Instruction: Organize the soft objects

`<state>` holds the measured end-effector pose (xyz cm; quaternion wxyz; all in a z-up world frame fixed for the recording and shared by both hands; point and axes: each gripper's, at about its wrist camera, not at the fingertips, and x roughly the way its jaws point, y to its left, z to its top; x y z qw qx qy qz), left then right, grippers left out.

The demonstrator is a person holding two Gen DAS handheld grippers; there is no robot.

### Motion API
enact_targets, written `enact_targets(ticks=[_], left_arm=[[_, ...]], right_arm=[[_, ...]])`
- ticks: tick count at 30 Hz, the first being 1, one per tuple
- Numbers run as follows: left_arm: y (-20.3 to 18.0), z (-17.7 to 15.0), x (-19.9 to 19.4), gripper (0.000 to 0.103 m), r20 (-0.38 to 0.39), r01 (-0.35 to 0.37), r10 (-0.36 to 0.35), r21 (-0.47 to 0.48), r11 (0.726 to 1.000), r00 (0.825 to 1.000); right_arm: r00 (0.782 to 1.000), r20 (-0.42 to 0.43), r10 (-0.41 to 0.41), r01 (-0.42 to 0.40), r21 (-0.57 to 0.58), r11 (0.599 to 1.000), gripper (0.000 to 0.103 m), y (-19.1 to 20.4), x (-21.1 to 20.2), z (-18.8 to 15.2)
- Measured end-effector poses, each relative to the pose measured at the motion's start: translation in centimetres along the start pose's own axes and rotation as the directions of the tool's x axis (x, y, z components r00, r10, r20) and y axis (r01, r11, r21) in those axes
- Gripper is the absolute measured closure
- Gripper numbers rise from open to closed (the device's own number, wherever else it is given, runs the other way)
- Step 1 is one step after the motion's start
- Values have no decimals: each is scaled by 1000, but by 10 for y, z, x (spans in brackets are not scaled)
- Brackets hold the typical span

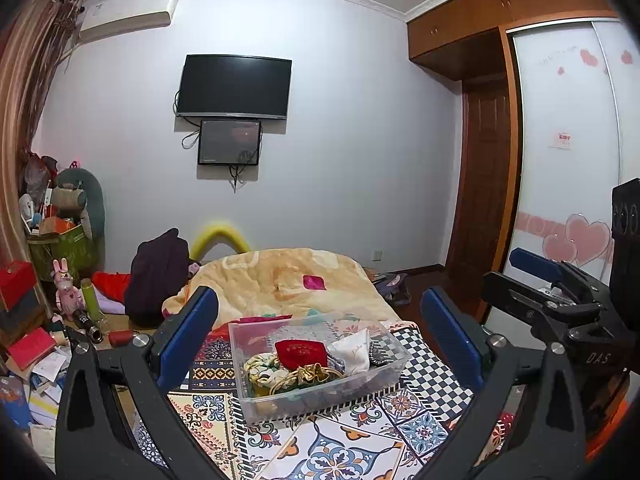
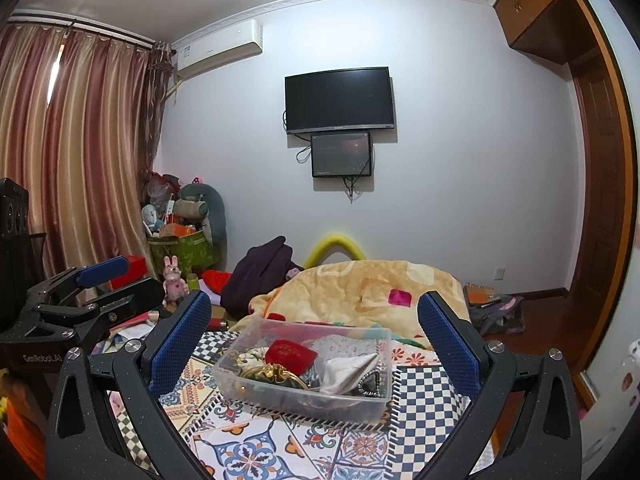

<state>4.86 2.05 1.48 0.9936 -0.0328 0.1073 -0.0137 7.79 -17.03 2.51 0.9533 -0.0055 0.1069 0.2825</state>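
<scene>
Jaws spread wide, both grippers [image 1: 320, 332] [image 2: 316, 340] hover above the bin [image 1: 256, 396].

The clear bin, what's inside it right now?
The bin holds a red pouch, a white pouch, a gold bow, a patterned scrunchie and grey fabric. Whatever lies beneath these is covered.

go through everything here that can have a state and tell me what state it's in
Left claw: open, empty.
Right claw: open, empty.
Bin: lidless, holding soft items.
Red pouch: in the bin.
White pouch: in the bin.
TV: dark.
Door: shut.
</scene>
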Motion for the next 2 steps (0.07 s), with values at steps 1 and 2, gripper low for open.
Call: enact_targets(ticks=[1, 2], left_arm=[[0, 0, 0, 0, -1, -1, 1, 0, 1000, 1000], [0, 0, 0, 0, -3, 0, 0, -2, 1000, 1000]], right_arm=[[1000, 0, -1, 1, -2, 1000, 0, 1, 0, -1], [1000, -1, -1, 1, -5, 1000, 0, 1, 0, 0]])
